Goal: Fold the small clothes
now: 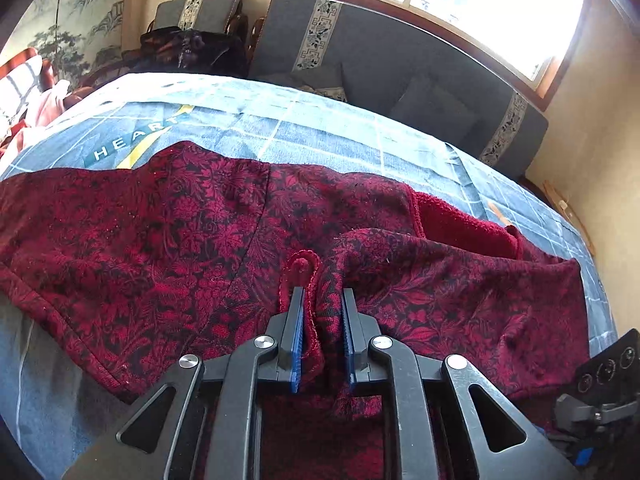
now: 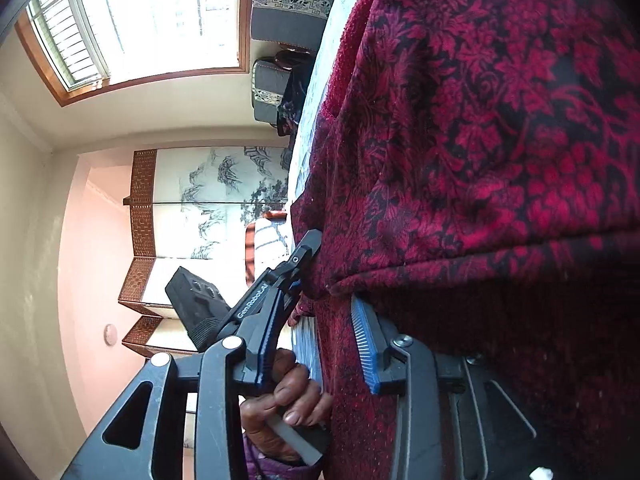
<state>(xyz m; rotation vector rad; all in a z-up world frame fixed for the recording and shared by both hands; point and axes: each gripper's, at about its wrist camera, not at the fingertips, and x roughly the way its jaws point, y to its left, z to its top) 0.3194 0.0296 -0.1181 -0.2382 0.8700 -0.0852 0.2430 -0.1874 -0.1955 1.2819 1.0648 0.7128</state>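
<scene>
the left claw (image 1: 323,300) is sitting over a bunched ridge of the red floral garment (image 1: 160,232), jaws only narrowly parted, with the cloth rising between the blue pads (image 1: 298,344); whether they are truly biting it i cannot tell. the right claw (image 2: 320,304) is standing more spread, a hanging strip of the same garment running through the gap with only the right-side pad against the cloth, so it is not pinching. the person's hand (image 2: 288,396) is gripping the left tool's handle just beside it. the garment is lying spread across the bed (image 1: 328,128), its near part draping over the bed's near edge. this looks like an early fold, the hold being reset; next, both claws need a firm bite before carrying the near part toward the far edge. bare blue cover is lying open there, with the grey sofa (image 1: 400,60) close behind it.
</scene>
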